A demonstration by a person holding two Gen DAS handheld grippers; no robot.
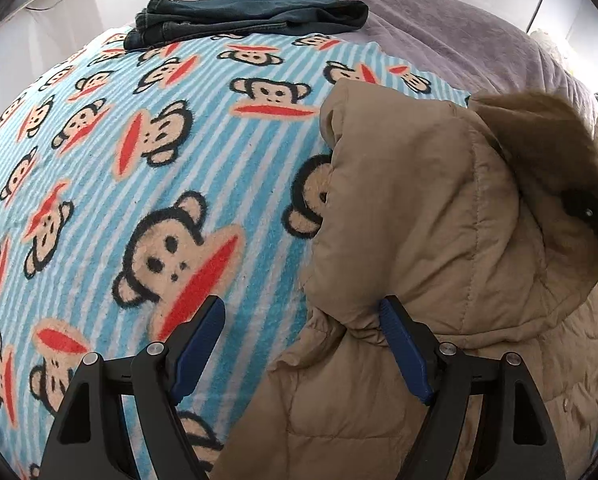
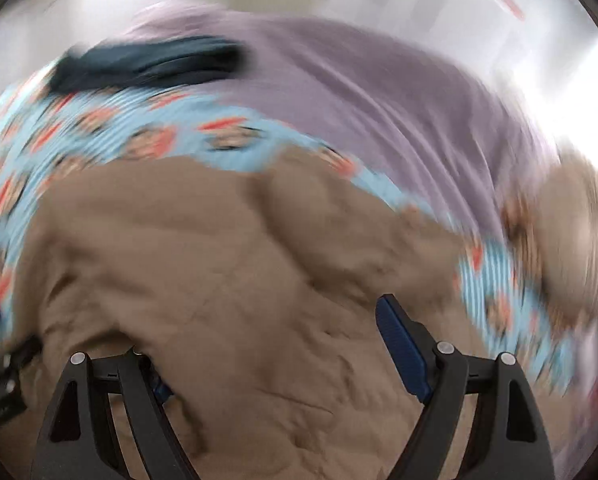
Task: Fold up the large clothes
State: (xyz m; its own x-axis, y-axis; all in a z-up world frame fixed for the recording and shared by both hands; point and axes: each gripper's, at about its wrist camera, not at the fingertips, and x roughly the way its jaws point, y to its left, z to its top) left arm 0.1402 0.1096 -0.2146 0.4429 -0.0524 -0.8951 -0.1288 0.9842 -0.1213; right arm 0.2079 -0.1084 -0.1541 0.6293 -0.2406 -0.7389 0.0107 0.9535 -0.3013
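Overhead, the left gripper (image 1: pixel 303 312) was held open, no padded tan coat (image 1: pixel 439 260) pinched; the right gripper (image 2: pixel 259 320) was seen agape over the coat on a monkey-print blanket (image 1: pixel 139 160).

The tan quilted puffer jacket (image 1: pixel 439 248) looks like matt stitched nylon with a fuzzy fur-trimmed hood. Under it, the blue-striped monkey-print blanket (image 1: pixel 139 152) is nappy fleece, and the lilac bedcover (image 1: pixel 439 28) looks soft plush. Folded dark denim jeans (image 1: pixel 251 16) look coarse. Gripper frames are matt black plastic with ribbed blue pads (image 1: pixel 403 344) and shiny metal pins.
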